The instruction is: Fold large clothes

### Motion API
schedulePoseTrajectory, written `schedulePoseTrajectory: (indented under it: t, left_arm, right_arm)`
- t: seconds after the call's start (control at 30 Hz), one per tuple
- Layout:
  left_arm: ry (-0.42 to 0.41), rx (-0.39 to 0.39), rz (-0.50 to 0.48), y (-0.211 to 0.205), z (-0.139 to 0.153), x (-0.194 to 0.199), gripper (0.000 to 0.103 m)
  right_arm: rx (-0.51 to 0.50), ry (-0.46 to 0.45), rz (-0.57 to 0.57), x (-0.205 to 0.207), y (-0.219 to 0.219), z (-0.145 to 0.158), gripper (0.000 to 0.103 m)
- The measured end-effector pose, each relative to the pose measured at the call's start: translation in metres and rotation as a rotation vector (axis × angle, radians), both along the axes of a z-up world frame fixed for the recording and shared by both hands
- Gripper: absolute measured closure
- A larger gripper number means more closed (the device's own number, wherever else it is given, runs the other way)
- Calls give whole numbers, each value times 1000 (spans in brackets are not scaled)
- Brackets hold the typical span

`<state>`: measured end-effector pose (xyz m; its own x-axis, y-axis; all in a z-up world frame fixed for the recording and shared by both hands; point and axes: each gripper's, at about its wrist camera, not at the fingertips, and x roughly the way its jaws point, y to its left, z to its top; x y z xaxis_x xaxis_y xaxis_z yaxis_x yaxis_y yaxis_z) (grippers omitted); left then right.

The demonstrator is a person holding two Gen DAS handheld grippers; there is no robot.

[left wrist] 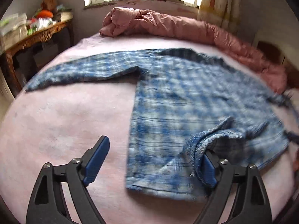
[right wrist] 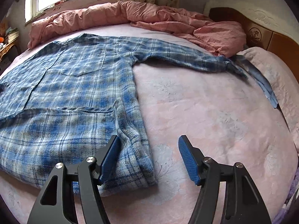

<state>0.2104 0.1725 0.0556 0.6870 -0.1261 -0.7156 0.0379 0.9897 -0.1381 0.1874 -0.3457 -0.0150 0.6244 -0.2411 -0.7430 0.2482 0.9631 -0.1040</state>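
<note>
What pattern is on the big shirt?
Blue and white plaid shirt, clearest in the right wrist view.

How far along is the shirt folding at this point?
Early. Done: the plaid shirt lies spread flat on the bed, sleeves out. In hand: nothing; the left gripper and right gripper are open at the hem. Left: every fold.

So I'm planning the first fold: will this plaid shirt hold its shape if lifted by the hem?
Probably not. The plaid shirt lies limp on the bed, and its hem curls softly by the left tongs, so it would likely droop. It looks thin, likely light.
</note>
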Motion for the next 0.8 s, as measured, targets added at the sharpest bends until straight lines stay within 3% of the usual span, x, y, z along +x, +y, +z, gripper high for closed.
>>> schedulePoseTrajectory:
  t: [0.1, 0.17, 0.3, 0.4, 0.5, 0.63, 0.73, 0.8]
  left_arm:
    - [92, -161, -117, -5, -8, 2, 14]
    - [126, -170, -128, -11, -14, 2, 14]
    - [127, -65, -123, -28, -18, -2, 13]
    - [110, -23, -191, -36, -15, -10, 8]
    - [66, 70, -270, -48, -12, -26, 6]
    - [71, 192, -291, -53, -21, -35, 5]
    - [101, 268, -250, -47, -35, -34, 5]
    - [98, 321, -149, -38, -42, -26, 13]
  right_arm:
    - [44, -1, 5, -2, -2, 0, 36]
    - [52, -1, 10, -2, -1, 0, 36]
    - [39, -18, 23, -5, 2, 3, 36]
    - [43, -47, 40, -8, 3, 9, 36]
    - [44, -60, 50, -10, 4, 11, 36]
    - [37, -41, 52, -7, 2, 8, 36]
    - [59, -40, 69, -5, 3, 9, 36]
    - [58, -45, 88, -4, 8, 9, 36]
